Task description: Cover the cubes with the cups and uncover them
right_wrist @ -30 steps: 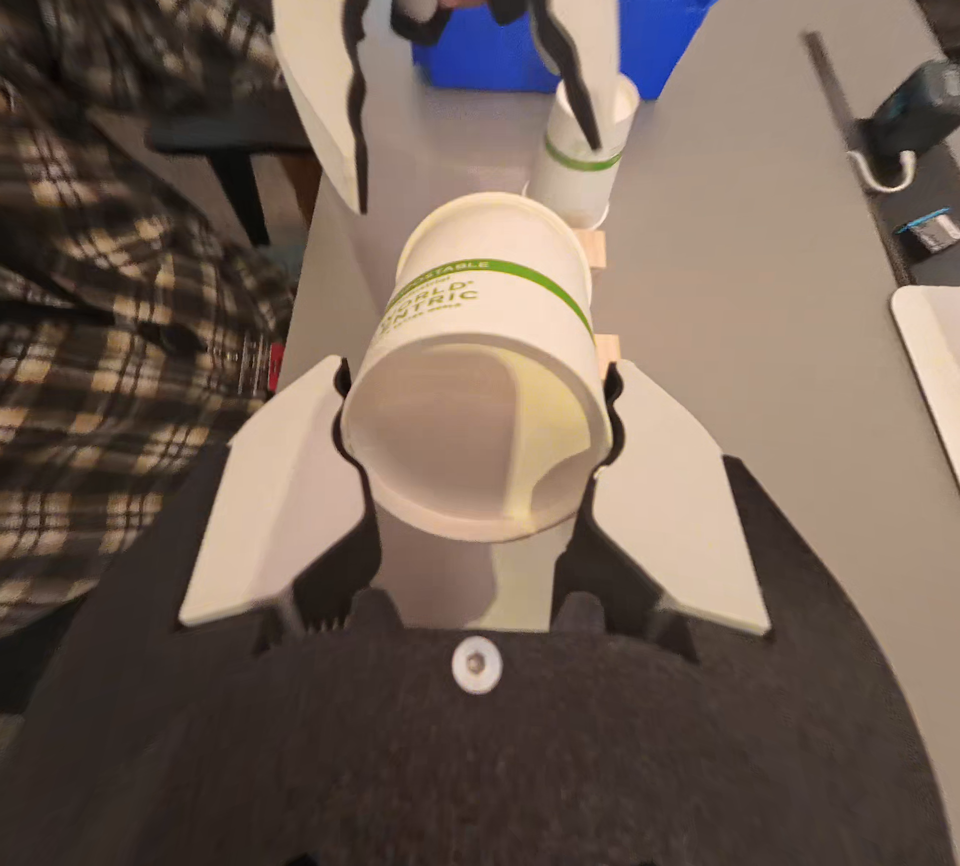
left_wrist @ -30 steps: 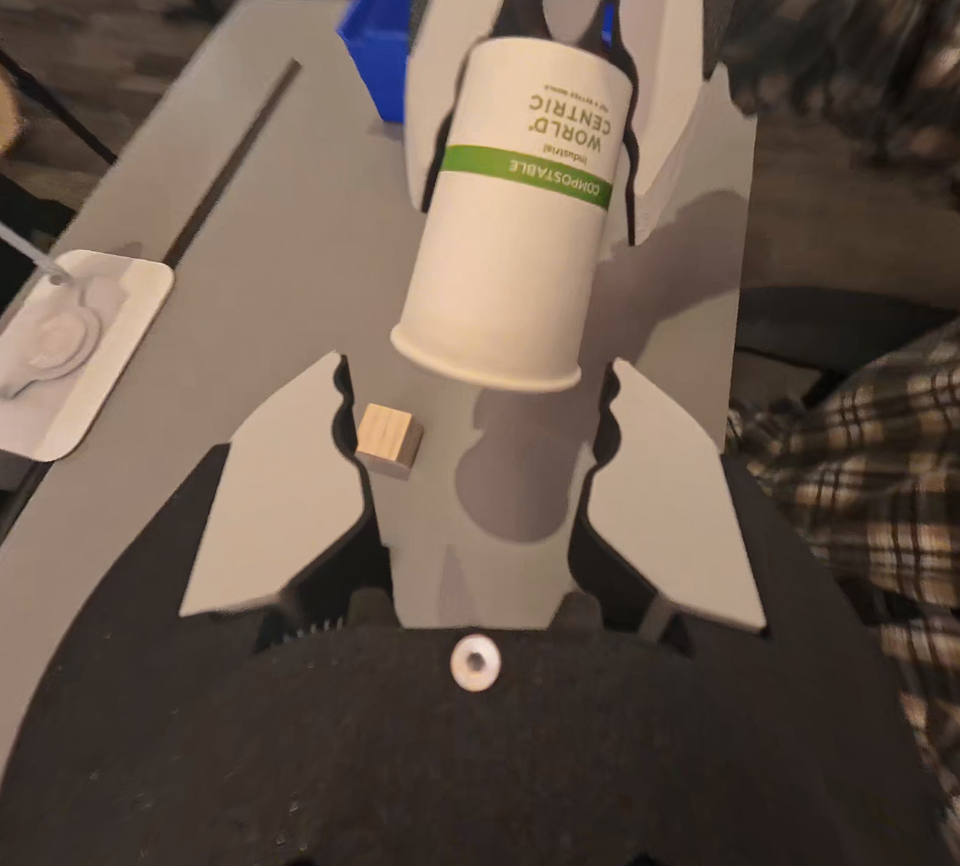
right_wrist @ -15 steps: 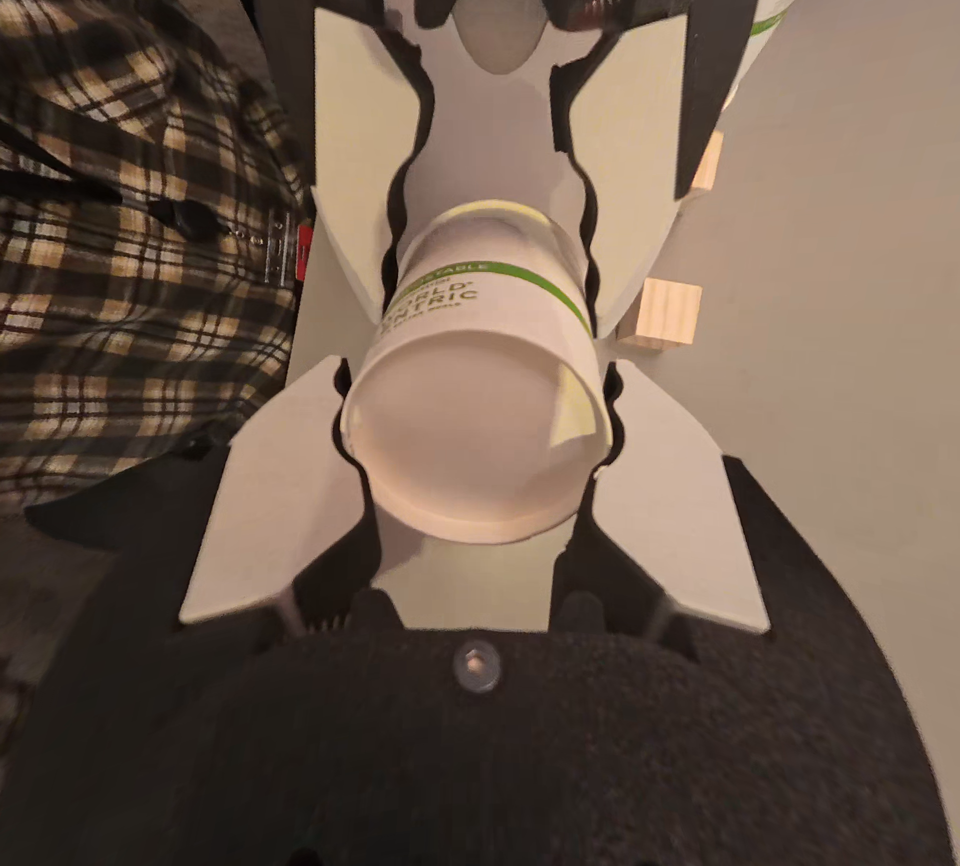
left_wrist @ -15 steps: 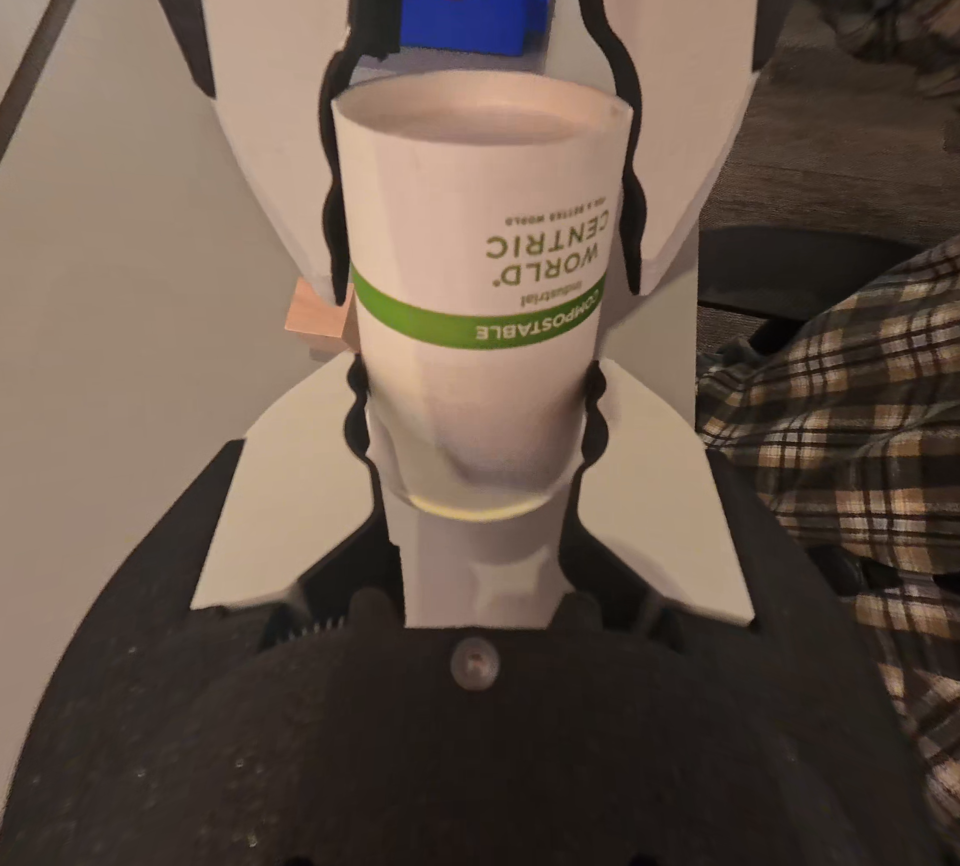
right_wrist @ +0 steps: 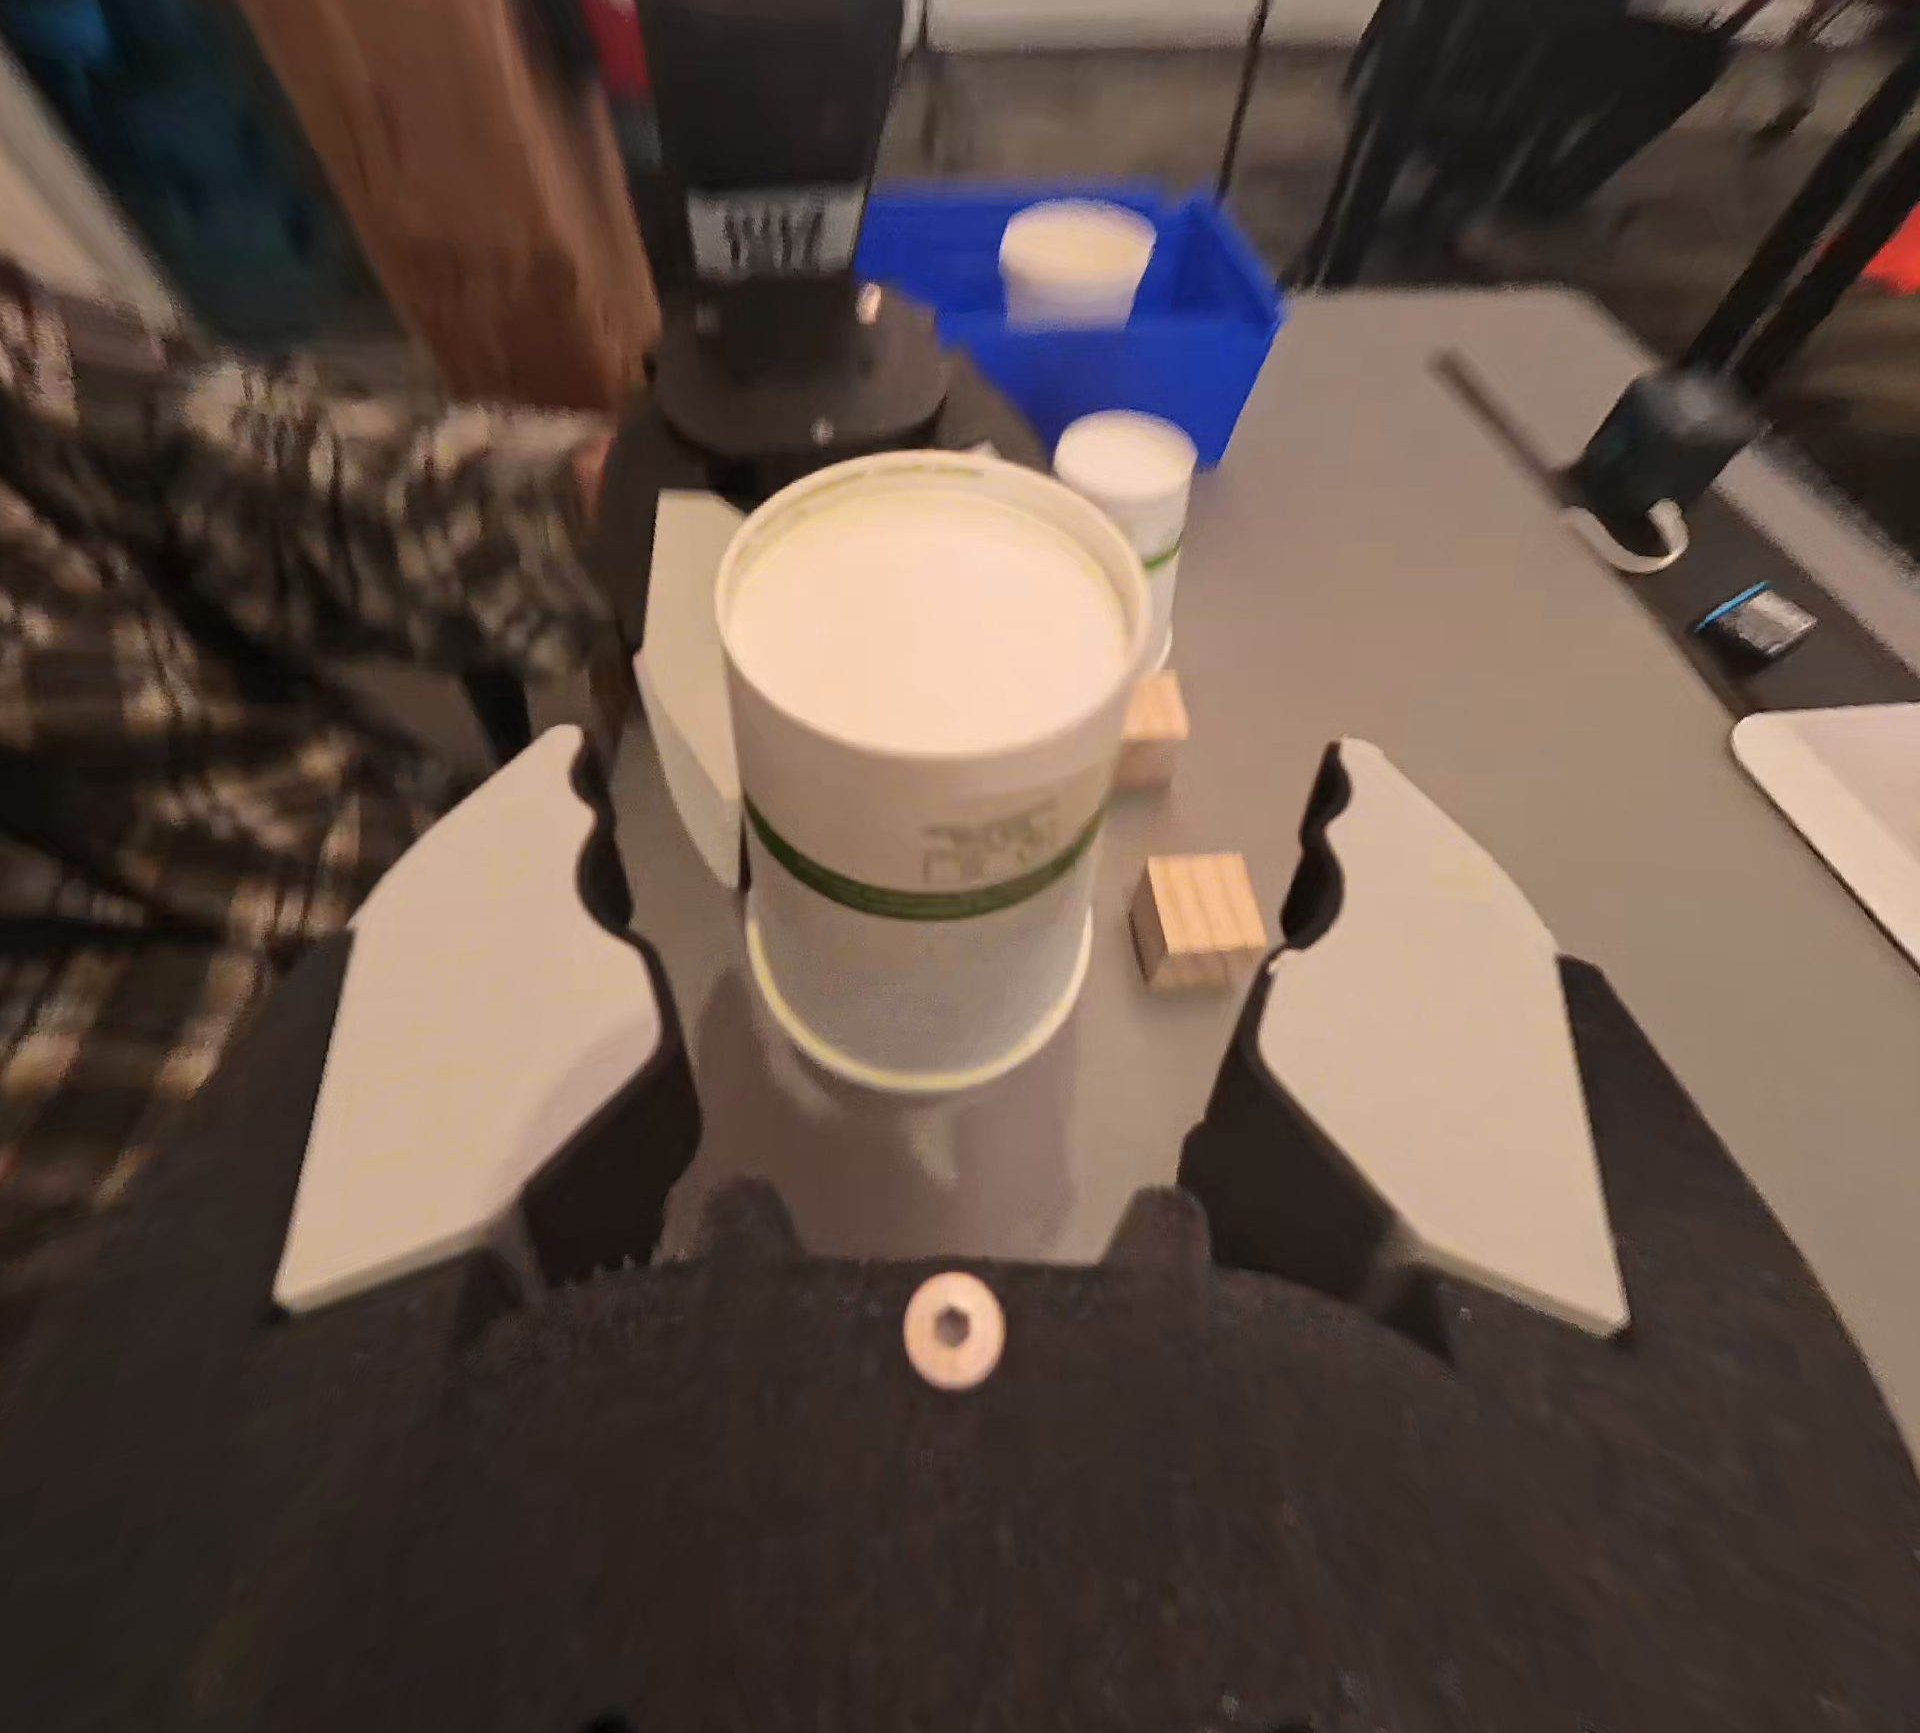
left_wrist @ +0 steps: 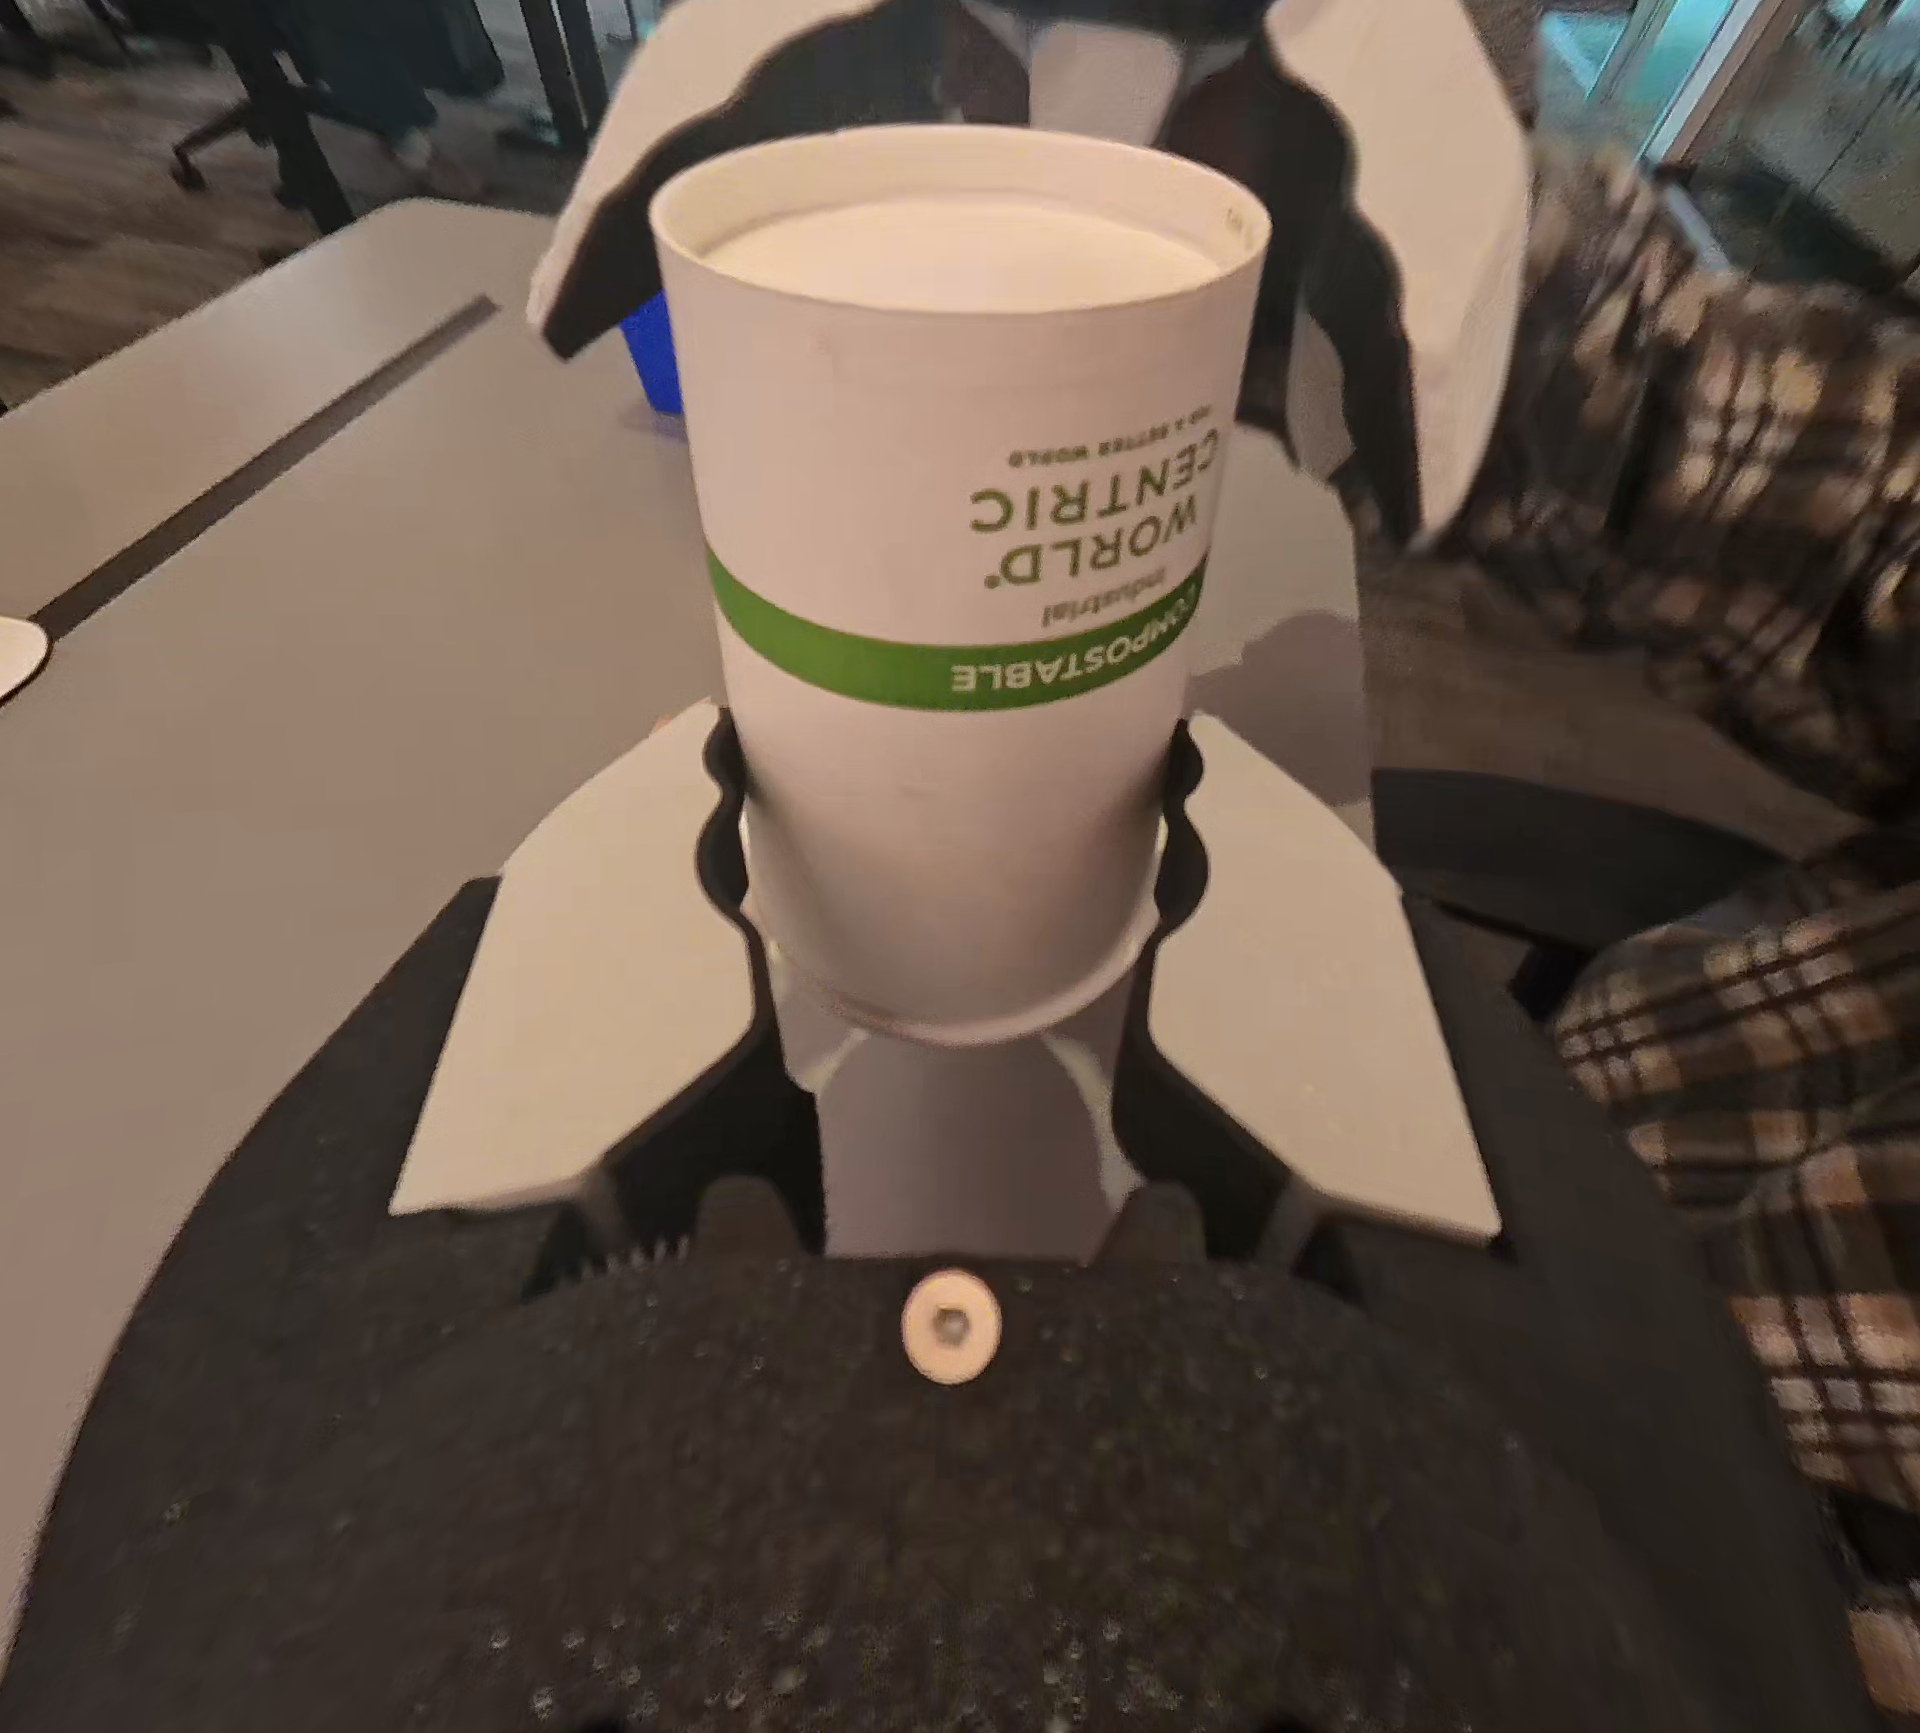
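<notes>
Farther wooden cube [right_wrist: 1151, 727] half hidden behind the inverted cup [right_wrist: 920, 779]; motion-blurred background; plaid sleeve [left_wrist: 1714, 1060] cut off.

Blue bin [right_wrist: 1164, 353] at grey table's [right_wrist: 1455, 644] far end, plaid sleeve [left_wrist: 1714, 1060] beside

We see our left gripper [left_wrist: 951, 852] closed around an upside-down white cup [left_wrist: 961, 603] standing on the grey surface [left_wrist: 312, 696], the right gripper [left_wrist: 1039, 177] spread behind.
</notes>
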